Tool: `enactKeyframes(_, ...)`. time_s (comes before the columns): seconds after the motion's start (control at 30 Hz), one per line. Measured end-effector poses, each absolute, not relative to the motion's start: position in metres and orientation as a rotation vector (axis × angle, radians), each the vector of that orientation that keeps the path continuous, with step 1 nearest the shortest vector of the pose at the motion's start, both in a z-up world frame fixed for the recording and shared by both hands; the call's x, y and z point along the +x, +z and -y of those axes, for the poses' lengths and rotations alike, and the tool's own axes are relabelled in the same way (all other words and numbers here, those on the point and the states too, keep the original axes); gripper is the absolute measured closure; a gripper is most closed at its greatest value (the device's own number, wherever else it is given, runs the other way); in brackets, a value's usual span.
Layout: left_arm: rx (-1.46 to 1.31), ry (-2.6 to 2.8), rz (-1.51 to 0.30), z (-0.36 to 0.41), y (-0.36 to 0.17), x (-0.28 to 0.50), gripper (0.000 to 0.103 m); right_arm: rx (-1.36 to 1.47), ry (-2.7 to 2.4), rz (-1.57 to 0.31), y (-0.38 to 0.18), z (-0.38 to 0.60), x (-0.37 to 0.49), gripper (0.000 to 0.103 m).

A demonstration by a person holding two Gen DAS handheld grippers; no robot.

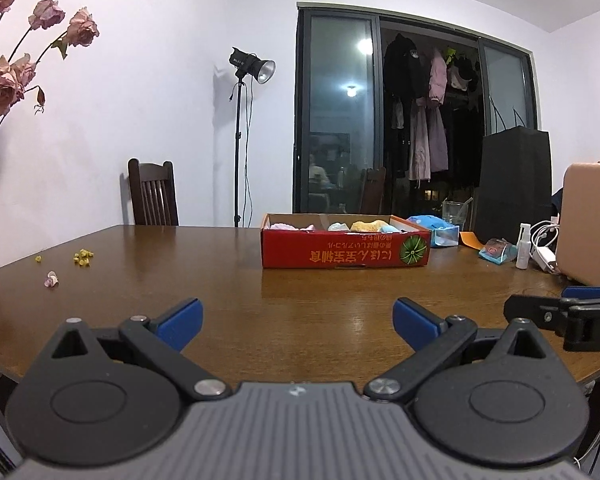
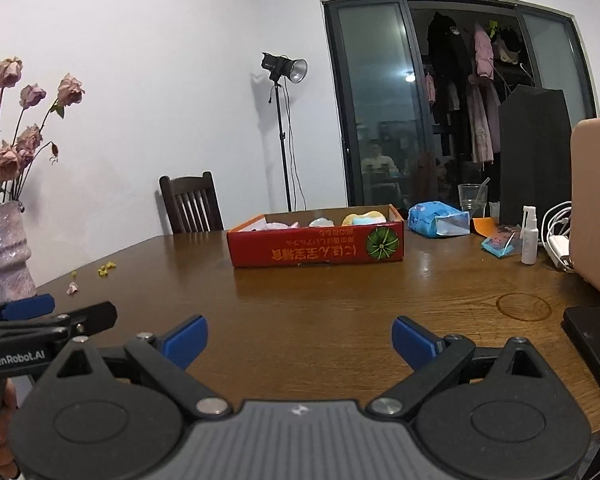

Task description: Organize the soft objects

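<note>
Wood bench (image 1: 228,280) carries a red carton (image 2: 316,246) at centre-back w/ upside-down orange print, unreadable; soft objects (image 2: 364,217) (pink, white, yellow, blue) sit inside, mostly hidden by its wall. Left claw (image 1: 298,324) & right claw (image 2: 300,340) both spread wide, holding nothing, low over the near bench edge. "GenRobot.AI" shows on left claw's side in right view.

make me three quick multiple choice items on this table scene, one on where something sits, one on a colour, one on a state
1. Where is the vase of dried roses?
A. at the table's left edge
B. inside the box
C. on the chair

2. What colour is the outside of the cardboard box?
A. green
B. red
C. white

3. How are the left tongs and right tongs?
A. both shut on cloth
B. one open, one shut
C. both open and empty

Answers: 1 A, the vase stands at the far left of the table. 2 B, the box's front wall is red with print. 3 C, each view shows blue pads spread wide with nothing between.
</note>
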State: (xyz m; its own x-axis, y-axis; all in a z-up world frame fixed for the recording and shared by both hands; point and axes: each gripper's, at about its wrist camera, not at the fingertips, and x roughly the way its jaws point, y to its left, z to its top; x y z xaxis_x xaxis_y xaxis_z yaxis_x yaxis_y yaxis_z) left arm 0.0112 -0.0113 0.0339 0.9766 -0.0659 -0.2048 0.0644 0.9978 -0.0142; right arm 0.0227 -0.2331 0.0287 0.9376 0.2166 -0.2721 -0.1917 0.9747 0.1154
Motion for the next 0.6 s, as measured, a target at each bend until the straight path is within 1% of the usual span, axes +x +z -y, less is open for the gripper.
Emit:
enactKeyframes(0.27,-0.012,-0.064,-0.21,0.0095,0.0349,0.0134,0.0,0.085,0.209,-0.291,0.0297,0.2323,0.0262,0.0)
enactKeyframes(0.6,-0.009,-0.067,-0.208,0.0104,0.0353,0.0133,0.0,0.091,0.208,-0.299,0.0293,0.2333,0.0259,0.0)
